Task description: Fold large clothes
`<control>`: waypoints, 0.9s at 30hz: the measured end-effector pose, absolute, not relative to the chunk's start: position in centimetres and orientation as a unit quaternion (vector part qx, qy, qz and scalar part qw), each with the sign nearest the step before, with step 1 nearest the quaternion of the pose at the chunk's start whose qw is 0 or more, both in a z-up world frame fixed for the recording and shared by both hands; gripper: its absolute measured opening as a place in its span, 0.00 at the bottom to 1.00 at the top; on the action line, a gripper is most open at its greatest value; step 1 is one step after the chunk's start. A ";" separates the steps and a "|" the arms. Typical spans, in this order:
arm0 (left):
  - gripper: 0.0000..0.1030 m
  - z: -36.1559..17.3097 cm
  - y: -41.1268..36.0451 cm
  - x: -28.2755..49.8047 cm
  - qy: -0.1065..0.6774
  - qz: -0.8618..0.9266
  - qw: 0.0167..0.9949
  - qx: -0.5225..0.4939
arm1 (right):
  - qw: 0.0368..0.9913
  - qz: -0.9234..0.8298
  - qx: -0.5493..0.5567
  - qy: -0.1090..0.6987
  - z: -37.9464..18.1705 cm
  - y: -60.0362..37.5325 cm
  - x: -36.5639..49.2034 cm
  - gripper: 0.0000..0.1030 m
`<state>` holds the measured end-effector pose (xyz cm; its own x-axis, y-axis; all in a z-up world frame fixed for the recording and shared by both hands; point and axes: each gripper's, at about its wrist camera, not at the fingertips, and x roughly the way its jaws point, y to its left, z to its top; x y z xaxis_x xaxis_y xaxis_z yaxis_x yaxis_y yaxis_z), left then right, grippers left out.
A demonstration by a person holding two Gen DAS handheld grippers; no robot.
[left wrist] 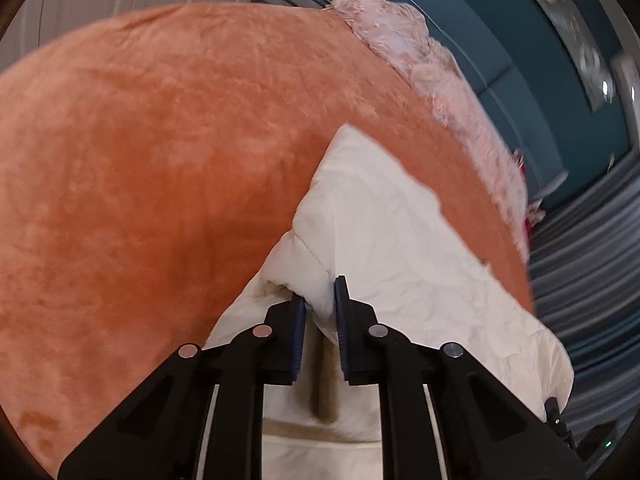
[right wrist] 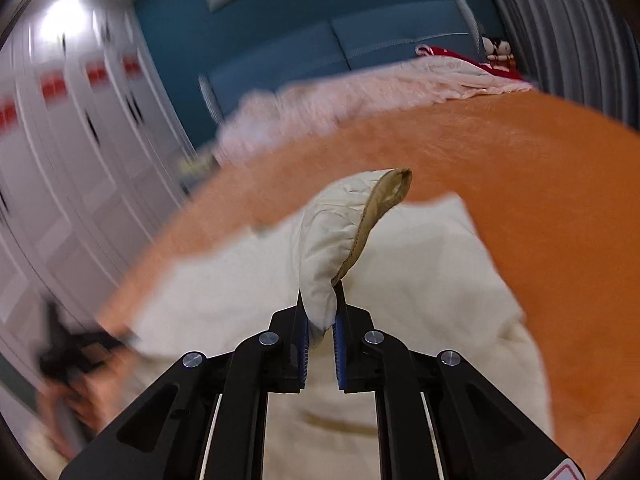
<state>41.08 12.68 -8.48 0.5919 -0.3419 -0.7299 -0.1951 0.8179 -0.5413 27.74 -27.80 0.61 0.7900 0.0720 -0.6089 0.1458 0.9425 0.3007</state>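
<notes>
- Left wrist view: the cream-white quilted padded garment (left wrist: pixel 384 216) lies spread on the orange plush bed cover (left wrist: pixel 160 160), toward the near edge of the bed.
- The left gripper (left wrist: pixel 320 300) is narrowed on a raised fold of this garment; cloth fills the gap between the blue pads (left wrist: pixel 298 332). A tan strip, probably lining or a placket, shows just below the grip.
- Right wrist view: the right gripper (right wrist: pixel 320 312) is clamped on a padded end of the same garment (right wrist: pixel 400 280), apparently a cuff or collar with a tan inner lining (right wrist: pixel 384 200). That end stands up and curls above the jaws, clear of the bed cover (right wrist: pixel 520 200).
- This view is motion-blurred; the other gripper and the hand that carries it appear as a dark smear at lower left.
- Step in hand, as a judgement: a fold is being carried, with both grippers holding lifted parts of the garment while the body rests on the bed.
- Next move calls for: keeping both grips closed, carrying the held parts across the body of the garment, laying them flat with edges aligned, and only then releasing.
- Beyond the garment: a pale pink fluffy blanket (left wrist: pixel 420 60) lies along the far side of the bed, against a blue padded headboard (right wrist: pixel 320 48). White wardrobe doors (right wrist: pixel 80 160) stand to one side.
</notes>
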 end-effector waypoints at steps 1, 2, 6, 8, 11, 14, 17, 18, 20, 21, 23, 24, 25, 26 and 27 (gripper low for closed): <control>0.11 -8.8 12.3 40.9 0.453 -0.039 0.844 -0.285 | 0.923 -0.030 0.156 0.351 -1.1 -27.9 28.1 0.09; 0.11 -9.4 11.9 40.7 0.460 -0.033 0.844 -0.273 | 0.913 -0.036 0.156 0.376 -2.8 -28.1 28.4 0.09; 0.11 -10.9 11.0 40.2 0.464 -0.025 0.851 -0.245 | 0.892 -0.050 0.177 0.413 -6.8 -29.2 29.1 0.09; 0.11 -11.3 10.2 40.0 0.458 -0.022 0.862 -0.214 | 0.890 -0.051 0.177 0.418 -7.6 -29.2 29.2 0.09; 0.12 -11.8 9.1 39.5 0.447 -0.016 0.878 -0.169 | 0.888 -0.052 0.171 0.423 -8.0 -29.0 29.5 0.09; 0.13 -11.6 8.6 39.2 0.440 -0.010 0.886 -0.149 | 0.885 -0.046 0.197 0.420 -7.4 -29.2 28.5 0.16; 0.20 -10.2 9.2 38.5 0.444 -0.003 0.886 -0.135 | 0.884 -0.084 0.213 0.407 -5.9 -30.4 26.1 0.38; 0.27 -9.2 9.5 37.8 0.441 0.006 0.889 -0.121 | 0.889 -0.099 0.210 0.394 -4.9 -30.8 24.9 0.38; 0.34 -7.1 9.9 36.8 0.425 0.022 0.900 -0.096 | 0.903 -0.128 0.189 0.365 -2.7 -31.0 23.7 0.38; 0.34 -5.6 9.9 36.4 0.410 0.020 0.908 -0.085 | 0.911 -0.137 0.175 0.348 -1.6 -31.0 23.4 0.38; 0.34 -3.2 9.0 36.5 0.391 0.017 0.918 -0.069 | 0.922 -0.126 0.150 0.334 0.6 -30.2 24.5 0.38; 0.35 -2.7 8.5 36.8 0.390 0.011 0.918 -0.069 | 0.923 -0.113 0.140 0.341 1.2 -29.6 25.8 0.38; 0.35 -2.1 7.7 37.3 0.390 -0.002 0.918 -0.073 | 0.923 -0.099 0.135 0.346 1.3 -28.9 27.0 0.38; 0.35 -1.9 6.5 38.0 0.394 -0.015 0.916 -0.076 | 0.923 -0.089 0.133 0.350 1.3 -28.5 28.1 0.37; 0.35 -2.1 5.2 38.6 0.402 -0.024 0.913 -0.072 | 0.921 -0.078 0.126 0.361 0.8 -27.5 29.6 0.36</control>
